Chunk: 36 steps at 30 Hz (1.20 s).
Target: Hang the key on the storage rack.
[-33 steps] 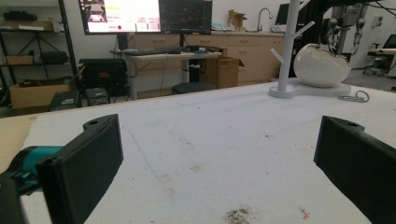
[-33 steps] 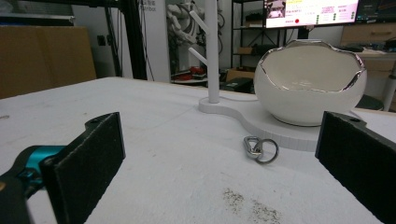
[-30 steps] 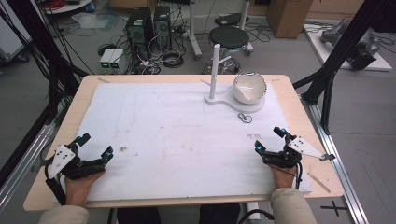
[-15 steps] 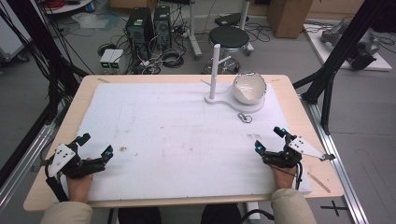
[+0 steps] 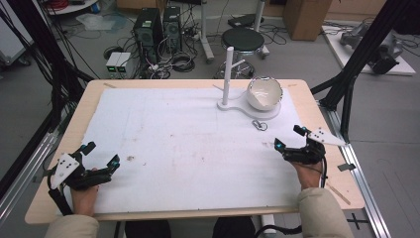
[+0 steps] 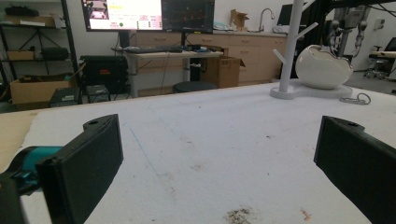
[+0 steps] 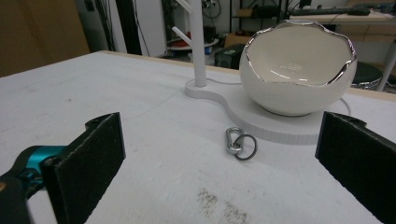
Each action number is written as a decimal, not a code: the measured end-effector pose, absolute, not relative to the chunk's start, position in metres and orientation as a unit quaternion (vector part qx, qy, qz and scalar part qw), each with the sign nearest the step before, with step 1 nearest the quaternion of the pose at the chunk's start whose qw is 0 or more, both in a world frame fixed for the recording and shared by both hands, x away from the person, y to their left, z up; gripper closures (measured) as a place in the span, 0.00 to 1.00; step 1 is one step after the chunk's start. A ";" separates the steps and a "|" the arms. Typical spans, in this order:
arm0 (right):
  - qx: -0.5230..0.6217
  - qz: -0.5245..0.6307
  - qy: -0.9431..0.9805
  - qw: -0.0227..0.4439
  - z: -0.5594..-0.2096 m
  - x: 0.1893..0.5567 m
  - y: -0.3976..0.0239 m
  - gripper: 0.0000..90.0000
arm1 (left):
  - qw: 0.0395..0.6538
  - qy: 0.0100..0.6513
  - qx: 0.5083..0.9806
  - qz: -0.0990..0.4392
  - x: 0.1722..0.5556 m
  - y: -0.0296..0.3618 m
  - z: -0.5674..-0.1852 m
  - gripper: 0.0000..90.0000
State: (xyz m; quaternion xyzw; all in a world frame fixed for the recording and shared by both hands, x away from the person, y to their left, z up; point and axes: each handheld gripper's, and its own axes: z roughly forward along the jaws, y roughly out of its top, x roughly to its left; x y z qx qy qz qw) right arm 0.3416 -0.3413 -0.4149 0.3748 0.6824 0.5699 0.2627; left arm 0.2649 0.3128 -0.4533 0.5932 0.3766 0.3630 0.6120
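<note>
Left tongs (image 5: pixel 101 154), right tongs (image 5: pixel 288 137) gaping, seemingly resting low on table (image 5: pixel 188 144).

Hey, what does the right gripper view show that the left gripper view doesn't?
The right gripper view looks into the egg-shaped bowl, showing its glossy inside and jagged silver rim, and shows the keyring close up as a clip joined to a dark ring. The left gripper view shows the bowl's closed back, plus a monitor and desks in the room beyond. Both show the white stand, its base under the bowl, the keyring lying on the white table cover beside that base, and two black jaws spread wide with nothing between them.
</note>
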 end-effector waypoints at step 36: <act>0.346 0.357 0.859 0.121 -0.390 0.472 -0.310 0.04 | 0.616 0.378 0.590 0.360 0.265 0.314 -0.453 0.02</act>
